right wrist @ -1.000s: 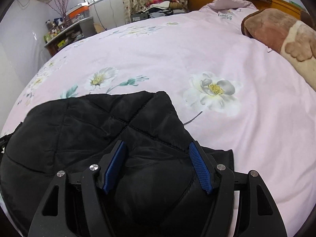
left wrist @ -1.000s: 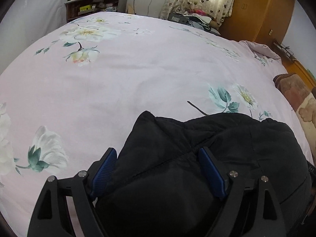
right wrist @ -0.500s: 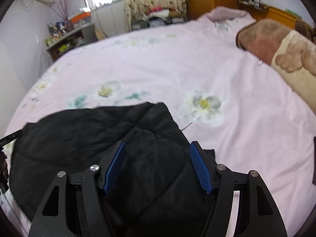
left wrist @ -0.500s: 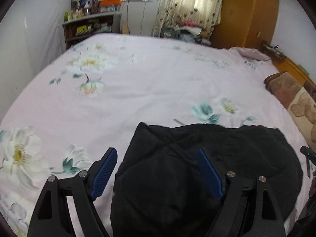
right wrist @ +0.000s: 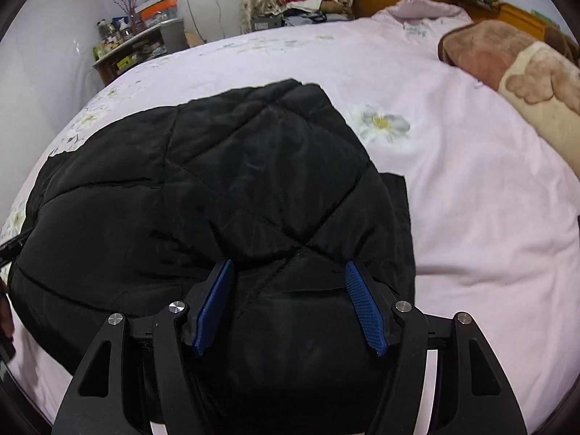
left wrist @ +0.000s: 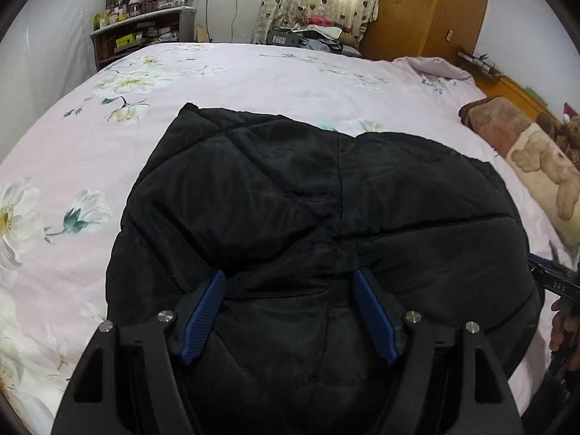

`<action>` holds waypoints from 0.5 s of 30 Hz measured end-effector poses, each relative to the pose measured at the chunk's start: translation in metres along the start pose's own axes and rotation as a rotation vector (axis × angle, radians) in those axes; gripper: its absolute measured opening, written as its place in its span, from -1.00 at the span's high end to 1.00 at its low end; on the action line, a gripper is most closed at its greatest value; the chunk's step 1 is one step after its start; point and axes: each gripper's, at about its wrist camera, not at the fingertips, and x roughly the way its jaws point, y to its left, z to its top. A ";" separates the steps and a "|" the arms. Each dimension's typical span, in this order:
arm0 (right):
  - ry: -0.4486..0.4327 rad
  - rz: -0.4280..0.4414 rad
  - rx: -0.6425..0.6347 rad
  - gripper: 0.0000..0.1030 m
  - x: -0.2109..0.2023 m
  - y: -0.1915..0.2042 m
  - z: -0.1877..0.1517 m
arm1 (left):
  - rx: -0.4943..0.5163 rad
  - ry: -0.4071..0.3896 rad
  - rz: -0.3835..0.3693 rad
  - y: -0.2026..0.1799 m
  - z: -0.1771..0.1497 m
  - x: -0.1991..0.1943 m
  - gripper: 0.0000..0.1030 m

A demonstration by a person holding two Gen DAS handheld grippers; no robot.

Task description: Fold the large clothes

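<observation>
A black quilted jacket [left wrist: 326, 195] lies folded in a broad mound on a pink floral bedspread [left wrist: 253, 72]. It also fills the near part of the right wrist view [right wrist: 224, 166]. My left gripper [left wrist: 290, 282] hovers over the jacket's near edge with its blue pads wide apart and nothing between them. My right gripper [right wrist: 288, 272] is likewise open above the jacket's near right part. The right gripper's body shows at the right edge of the left wrist view [left wrist: 554, 282].
A brown and cream bear-print blanket [right wrist: 514, 69] lies along the right side of the bed. A cluttered shelf [left wrist: 141, 32] stands beyond the far left corner, a wooden wardrobe [left wrist: 427, 7] and curtain at the back. Bare bedspread [right wrist: 471, 181] lies right of the jacket.
Both grippers have drawn back and risen, so more of the jacket shows in front of them. The jacket now lies spread further up the bed. Both stay open.
</observation>
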 end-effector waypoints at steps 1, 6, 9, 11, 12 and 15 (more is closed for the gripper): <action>0.003 -0.006 -0.012 -0.25 0.002 0.000 0.000 | -0.001 0.004 0.005 -0.002 0.000 0.000 -0.47; 0.073 0.000 0.027 -0.25 -0.003 -0.003 0.013 | -0.007 0.045 0.051 -0.010 0.009 -0.011 -0.40; -0.030 -0.016 0.000 -0.23 -0.042 0.011 0.020 | -0.002 0.023 0.067 -0.023 0.013 -0.033 -0.31; -0.098 0.028 -0.016 -0.23 -0.064 0.026 0.023 | -0.001 -0.002 0.049 -0.033 0.015 -0.043 -0.31; -0.116 0.052 -0.027 -0.23 -0.071 0.035 0.023 | 0.003 -0.013 0.036 -0.040 0.015 -0.047 -0.31; -0.110 0.127 -0.085 -0.23 -0.068 0.069 0.020 | 0.019 -0.036 -0.016 -0.060 0.015 -0.051 -0.31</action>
